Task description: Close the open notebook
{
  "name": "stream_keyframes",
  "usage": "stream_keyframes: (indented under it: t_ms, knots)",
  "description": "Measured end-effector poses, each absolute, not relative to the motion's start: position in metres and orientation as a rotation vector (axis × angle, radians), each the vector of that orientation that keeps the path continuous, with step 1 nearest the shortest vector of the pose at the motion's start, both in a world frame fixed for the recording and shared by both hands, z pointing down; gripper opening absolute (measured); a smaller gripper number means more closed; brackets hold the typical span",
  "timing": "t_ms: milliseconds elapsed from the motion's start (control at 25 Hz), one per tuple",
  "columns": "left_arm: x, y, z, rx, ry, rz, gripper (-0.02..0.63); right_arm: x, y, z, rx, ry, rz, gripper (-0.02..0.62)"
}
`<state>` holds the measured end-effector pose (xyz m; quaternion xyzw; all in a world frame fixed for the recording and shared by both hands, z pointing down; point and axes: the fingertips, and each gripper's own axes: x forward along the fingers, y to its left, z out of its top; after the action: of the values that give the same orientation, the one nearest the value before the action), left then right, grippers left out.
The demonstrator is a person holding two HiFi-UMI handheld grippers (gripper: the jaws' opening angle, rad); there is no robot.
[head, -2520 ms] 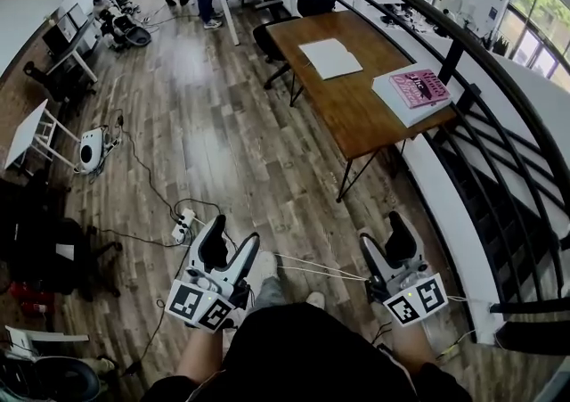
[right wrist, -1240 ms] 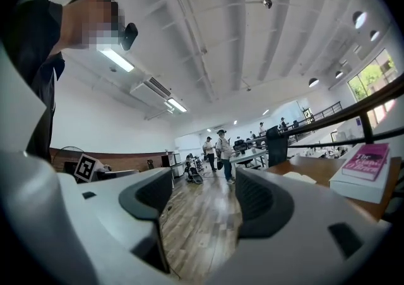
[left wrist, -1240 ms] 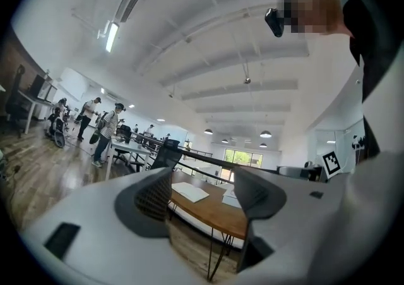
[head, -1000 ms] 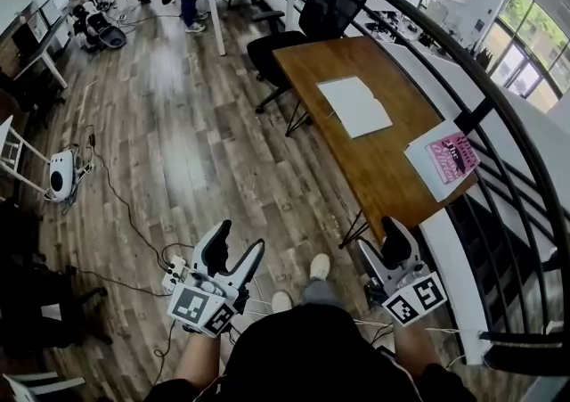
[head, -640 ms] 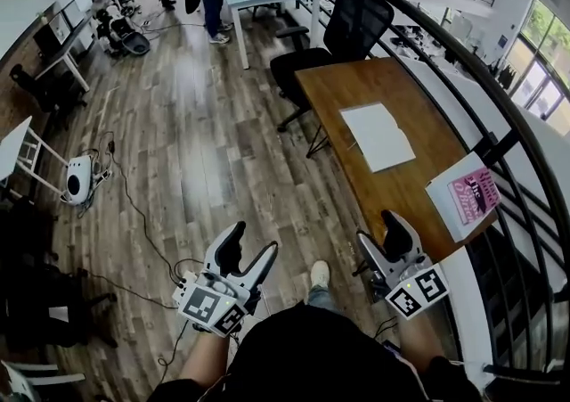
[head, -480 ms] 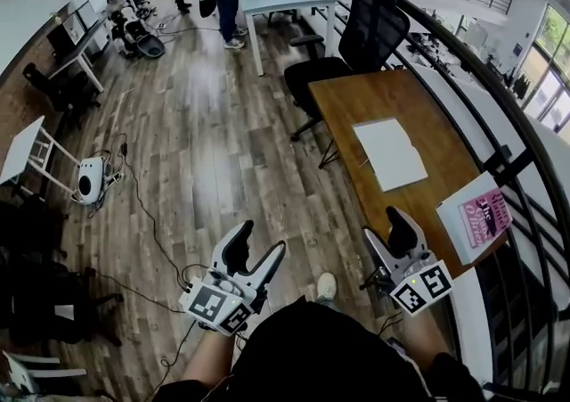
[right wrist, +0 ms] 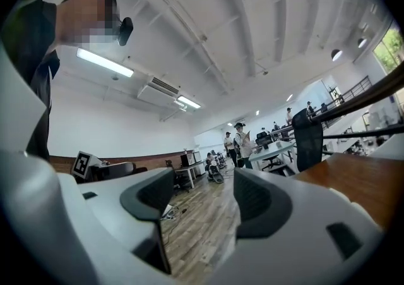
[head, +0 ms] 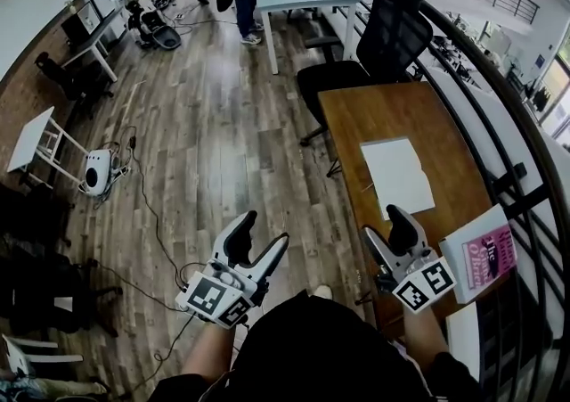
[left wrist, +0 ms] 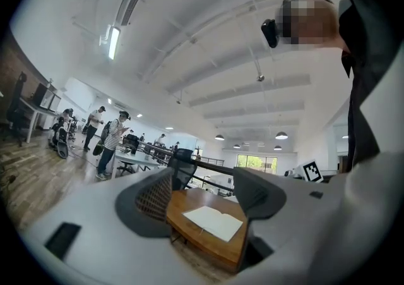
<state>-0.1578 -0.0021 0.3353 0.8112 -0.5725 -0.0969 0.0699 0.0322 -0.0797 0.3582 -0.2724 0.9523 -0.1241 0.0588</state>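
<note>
Glossy wood-plank floor, smooth wooden table, matt paper notebook

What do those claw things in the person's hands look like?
The left gripper and the right gripper are white plastic with dark grey padded jaws. Each carries a cube covered in black-and-white square markers. The person wears a black top.
</note>
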Motion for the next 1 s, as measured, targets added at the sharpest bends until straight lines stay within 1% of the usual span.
stream_keyframes:
  t_ms: [40,120,160,400,720,840,1000]
  knots:
    - [-0.154,-0.01,0.337,2.446,-1.72,-0.294,0.306,0.036,-0.086,0.36,-0.819,2.891,-0.382,0.288]
    - [-0.146,-0.024,0.341,2.45,-1.714,-0.301,0.264,0.047,-0.098,0.363,-0.833,2.903,-0.38,0.29]
    - [-0.142,-0.03,0.344,2.45,-1.71,-0.299,0.258,0.054,-0.105,0.365,-0.85,2.903,-0.379,0.291]
    - [-0.128,-0.066,0.355,2.448,-1.641,-0.263,0.258,0.081,-0.143,0.374,-0.962,2.889,-0.414,0.295]
    - [-0.115,-0.133,0.379,2.506,-1.517,-0.219,0.258,0.094,-0.198,0.398,-1.112,2.905,-0.407,0.295]
    - [-0.109,-0.165,0.388,2.535,-1.452,-0.2,0.237,0.1,-0.224,0.402,-1.181,2.879,-0.423,0.295]
    - [-0.108,-0.209,0.391,2.556,-1.378,-0.186,0.236,0.109,-0.269,0.411,-1.307,2.868,-0.412,0.302]
